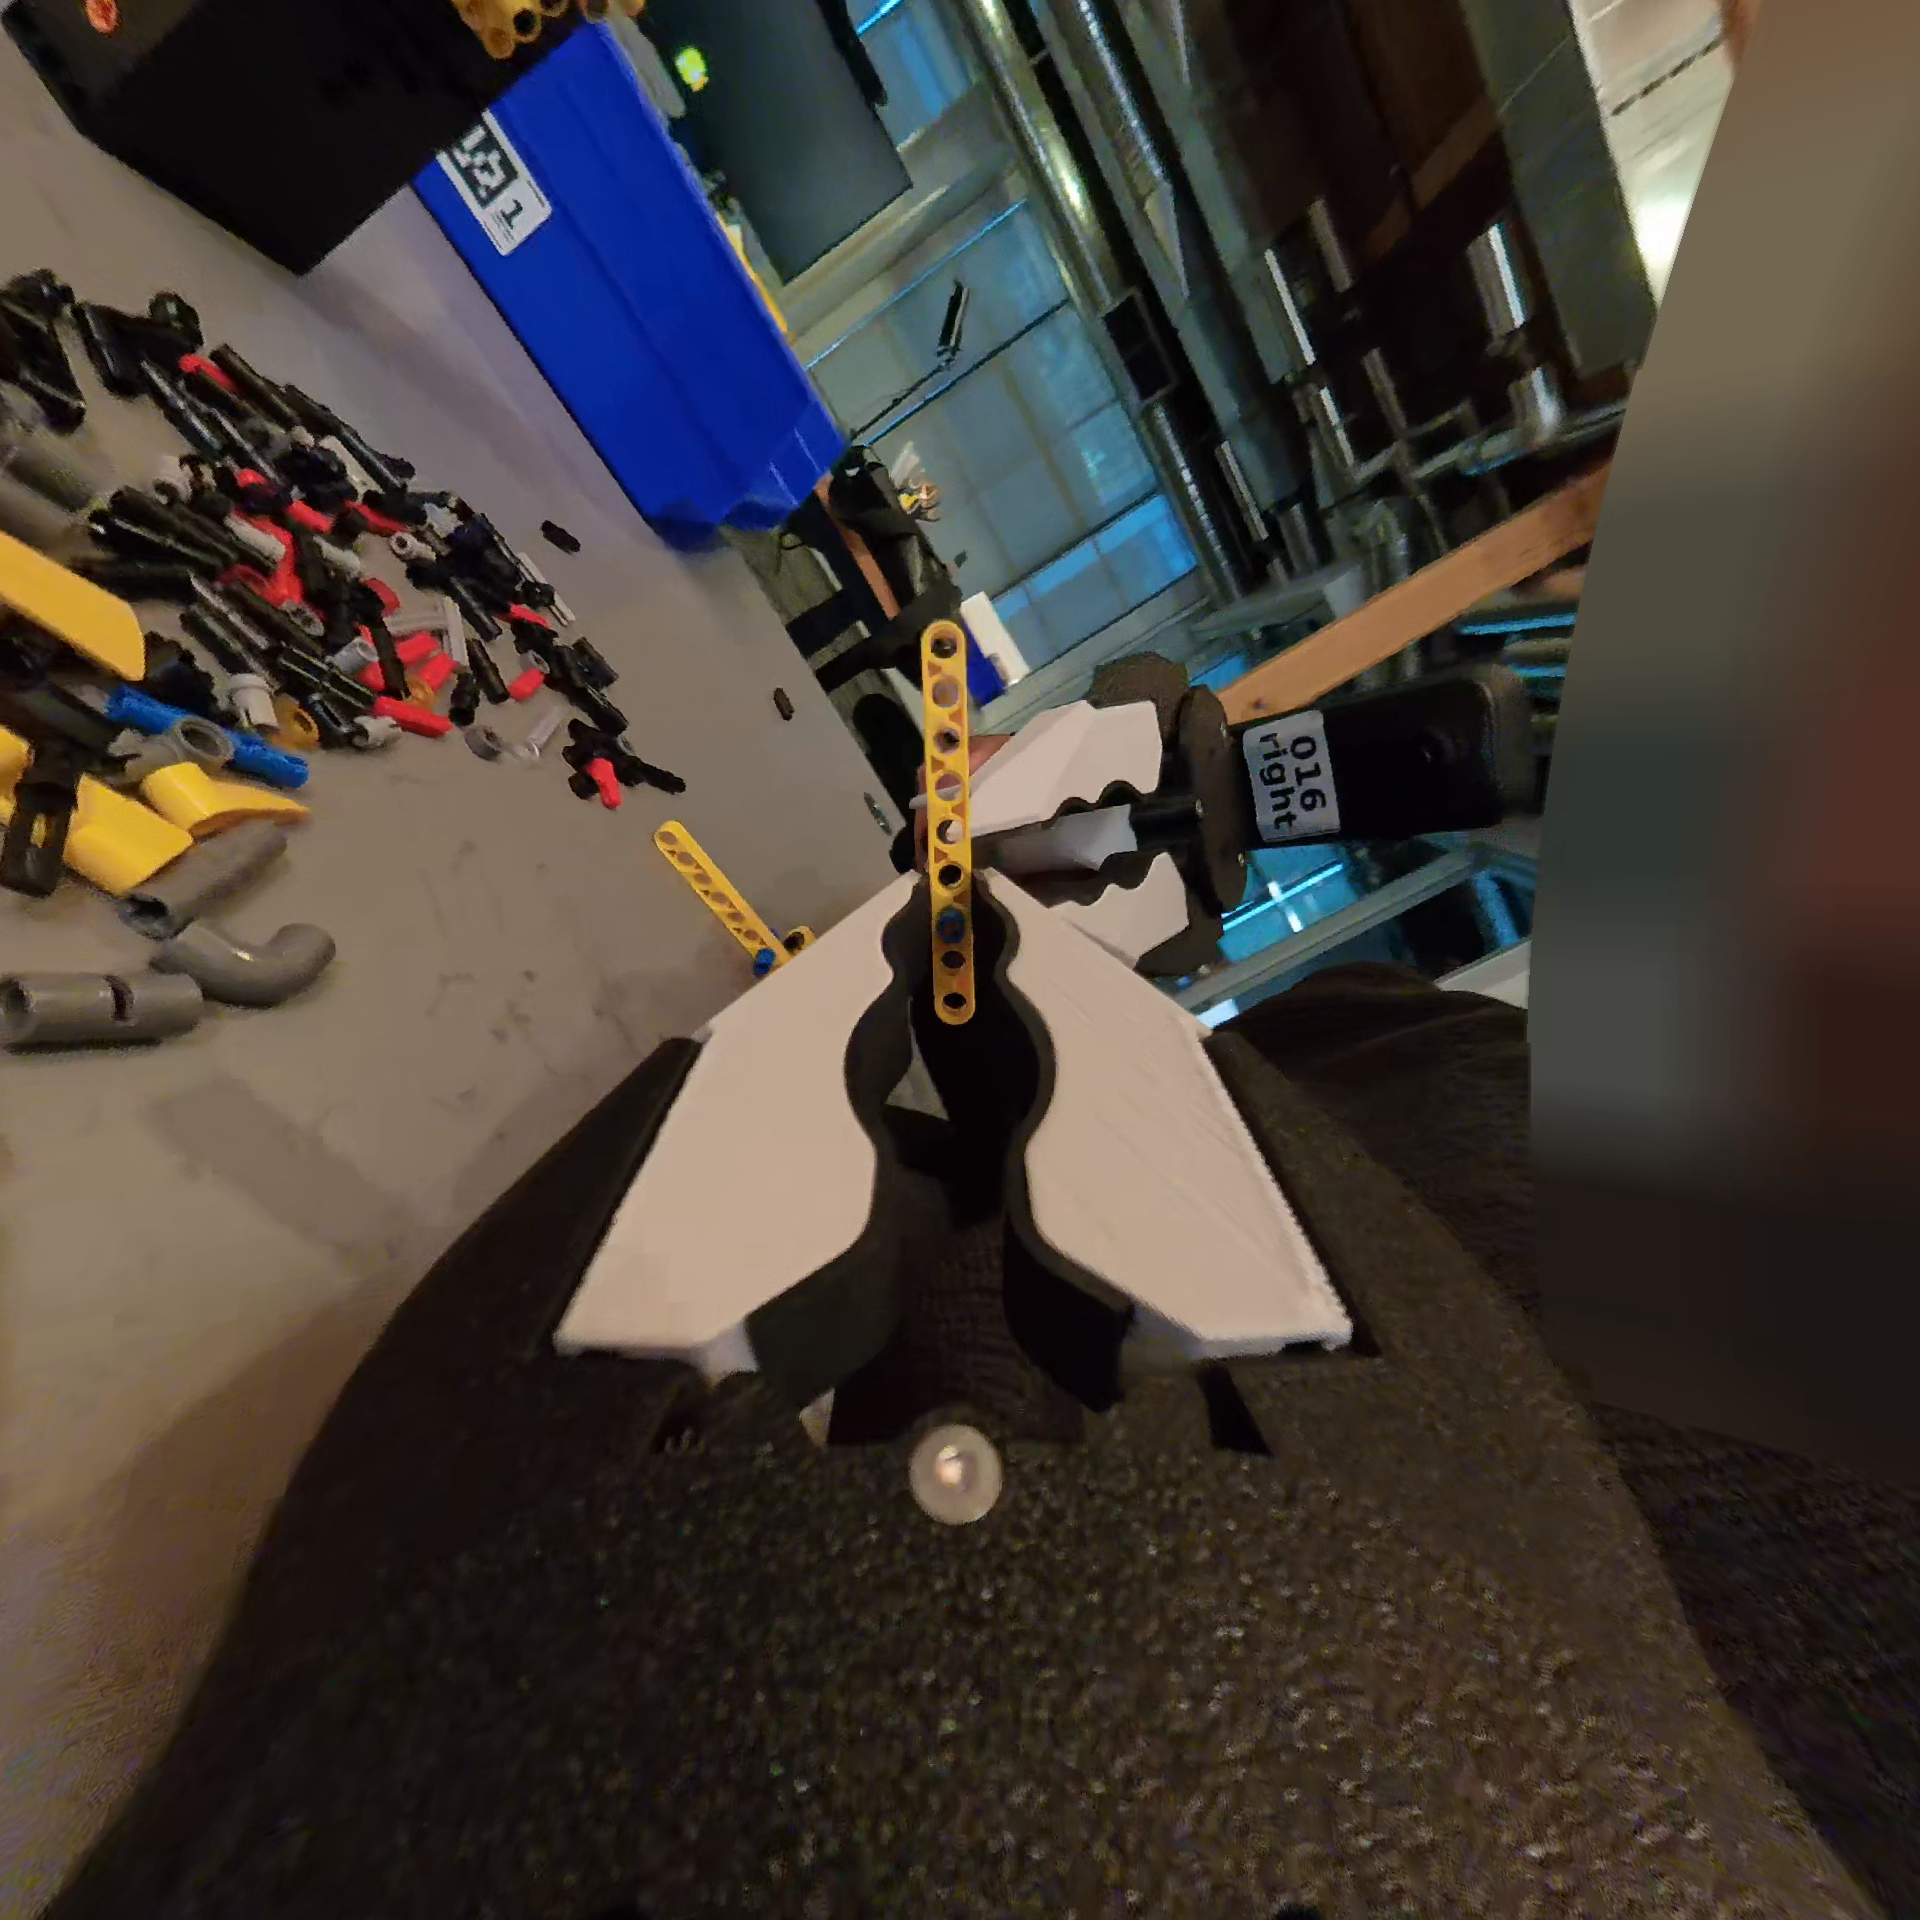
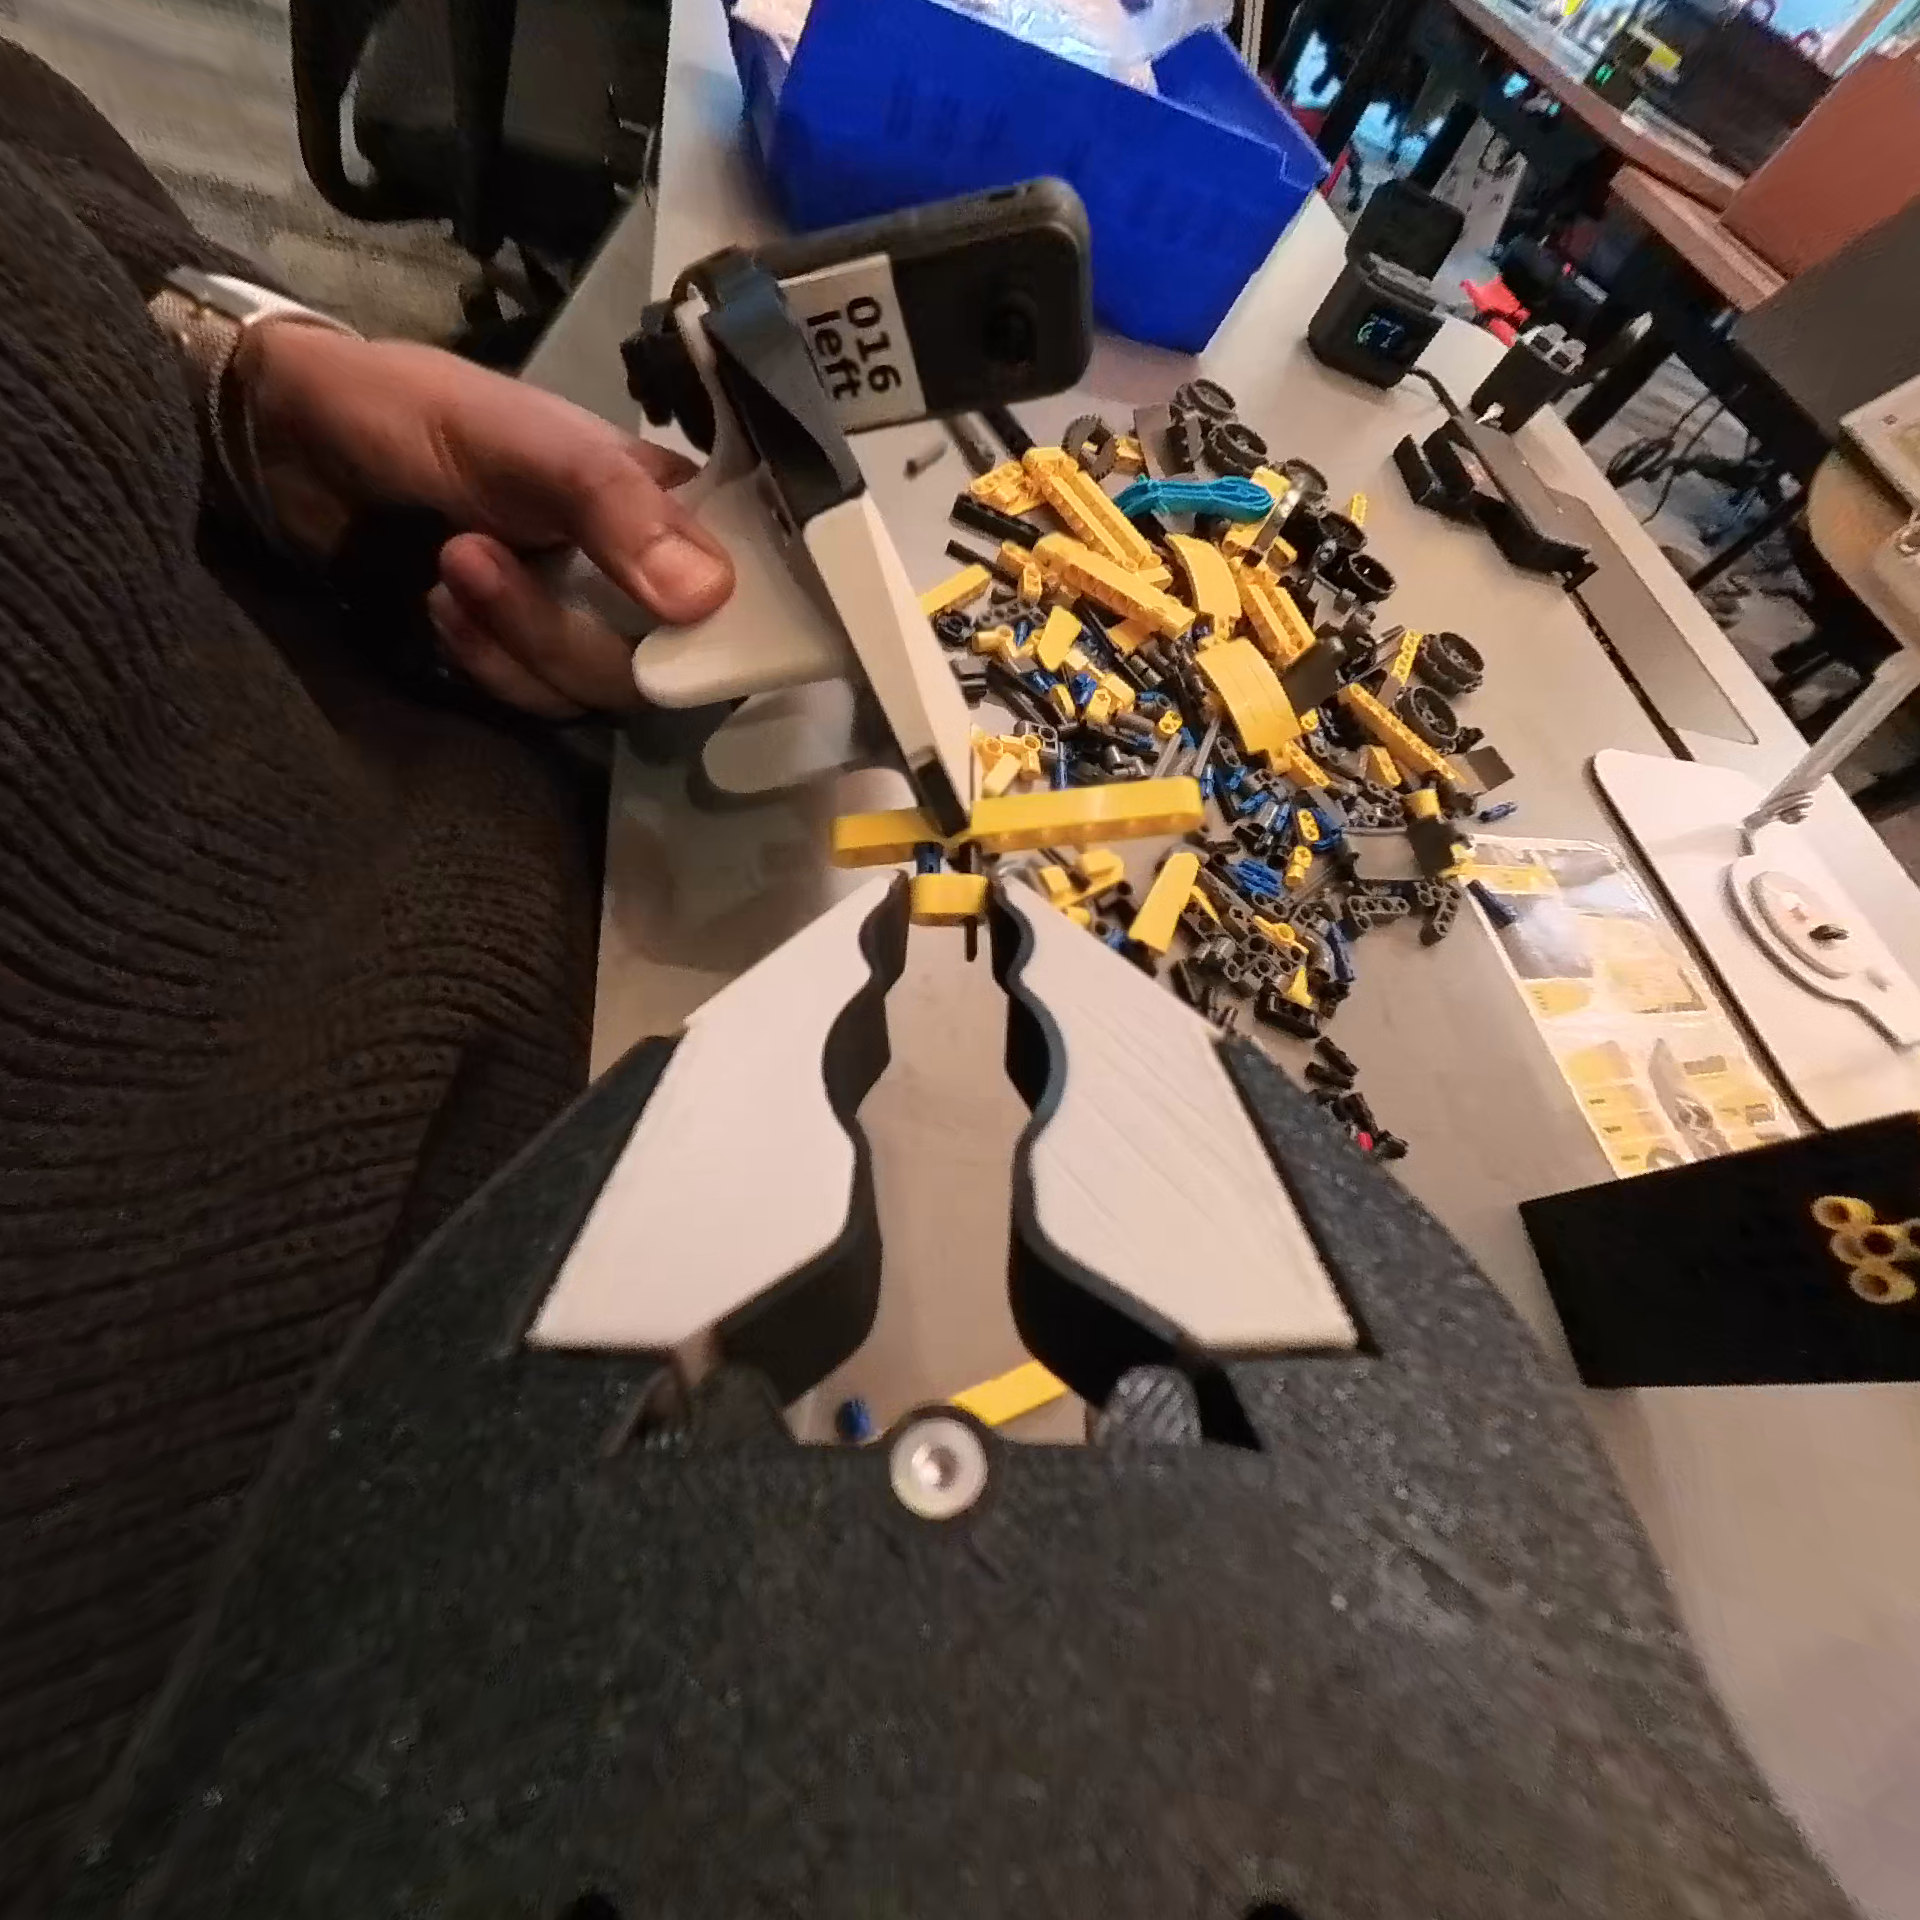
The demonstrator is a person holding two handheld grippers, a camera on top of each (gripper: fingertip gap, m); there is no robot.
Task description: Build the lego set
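My left gripper (image 1: 948, 904) is shut on a long yellow beam with holes (image 1: 948, 748), held upright above the table edge. A blue pin (image 1: 948, 923) sits in one hole near the fingertips. My right gripper (image 2: 945, 899) is shut on a small yellow piece (image 2: 943, 894) and holds it right against the beam (image 2: 1081, 810), where a blue pin (image 2: 928, 857) sticks out. The right gripper also shows behind the beam in the left wrist view (image 1: 987, 821). The left gripper shows in the right wrist view (image 2: 940, 805), held by a hand (image 2: 499, 499).
A pile of yellow, black and blue parts (image 2: 1195, 665) covers the grey table (image 2: 1455, 1226). A blue bin (image 2: 1018, 135), a black box (image 2: 1745, 1257), a booklet (image 2: 1600, 987) and a white board (image 2: 1714, 883) stand around it. Another yellow beam (image 1: 717, 894) and grey pipes (image 1: 249, 961) lie nearby. My left and right fingertips are right by each other.
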